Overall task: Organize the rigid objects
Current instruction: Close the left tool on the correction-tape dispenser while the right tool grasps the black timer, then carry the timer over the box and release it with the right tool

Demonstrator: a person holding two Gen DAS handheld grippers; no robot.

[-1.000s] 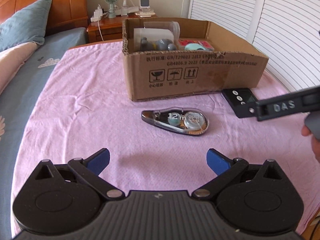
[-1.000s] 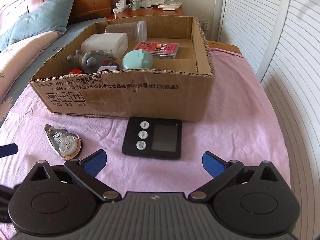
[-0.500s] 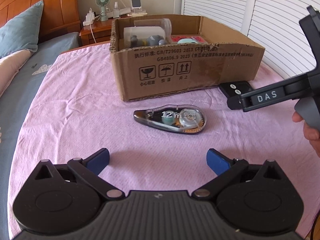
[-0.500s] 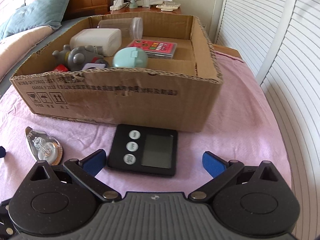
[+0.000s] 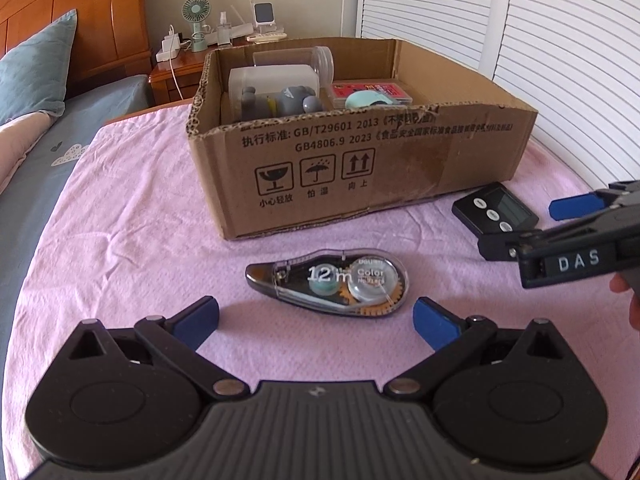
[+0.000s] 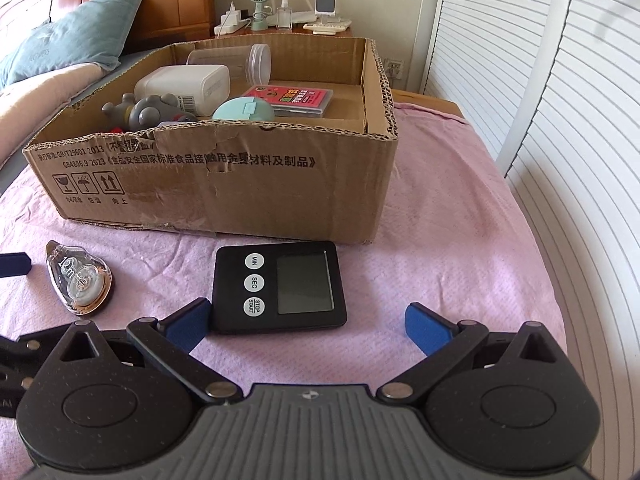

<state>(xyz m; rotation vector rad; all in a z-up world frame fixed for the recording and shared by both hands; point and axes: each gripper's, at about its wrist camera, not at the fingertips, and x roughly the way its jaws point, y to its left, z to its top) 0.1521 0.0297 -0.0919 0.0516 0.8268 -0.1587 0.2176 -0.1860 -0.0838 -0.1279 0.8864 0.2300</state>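
Right tongs [image 6: 308, 322] spread wide low over a pink cloth [image 6: 460, 248], black timer [image 6: 280, 286] lying between their blue pads [image 6: 426, 326], correction tape [image 6: 80, 282] left, cardboard box [image 6: 224, 188] behind.

Corrugated brown cardboard box [image 6: 224, 184], matt and torn-edged; glossy clear plastic correction tape [image 5: 332, 286]; matt black plastic timer [image 6: 280, 286]; crinkled pink cloth [image 6: 460, 248].

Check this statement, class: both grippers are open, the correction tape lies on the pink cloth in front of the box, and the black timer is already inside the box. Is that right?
One part is wrong. The black timer is not inside the cardboard box; the right wrist view shows it lying on the pink cloth just in front of it. The left gripper and right gripper are open, and the correction tape lies on the cloth.
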